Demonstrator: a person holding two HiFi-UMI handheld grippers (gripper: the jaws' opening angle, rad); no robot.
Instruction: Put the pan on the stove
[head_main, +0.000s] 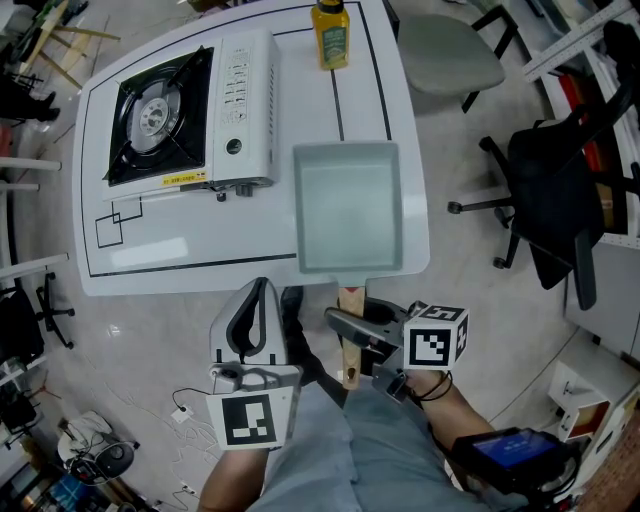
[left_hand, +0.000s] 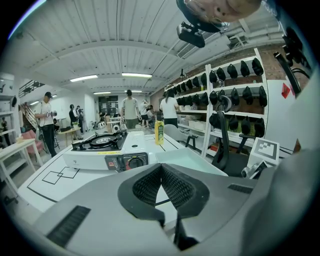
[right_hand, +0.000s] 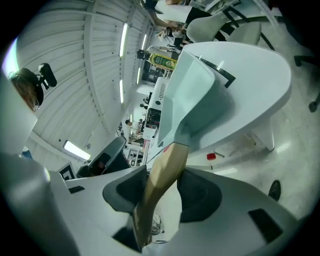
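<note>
Looks like the grasping step: straddles the wooden handle (right_hand: 165, 170) of the pale grey-green square pan (head_main: 350, 205) with the right gripper (right_hand: 161, 186), jaws wide, not visibly clamped. Holds the left gripper (left_hand: 161, 172) shut, empty. Leaves the pan flat on the white line-marked bench (head_main: 300, 110), just right of the white portable gas stove (head_main: 245, 100). Calls next for a firm squeeze, a lift, a carry left onto the burner (head_main: 155, 115). Elsewhere: yellow bottle (head_main: 331, 32), black office chair (head_main: 560, 190), shelving (left_hand: 235, 115).

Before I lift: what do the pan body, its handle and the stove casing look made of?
Pan body: probably coated metal, matte pale grey-green, thin straight walls. Handle: looks like wood, tan and unpainted. Stove casing: likely painted sheet metal, white with slight gloss.
</note>
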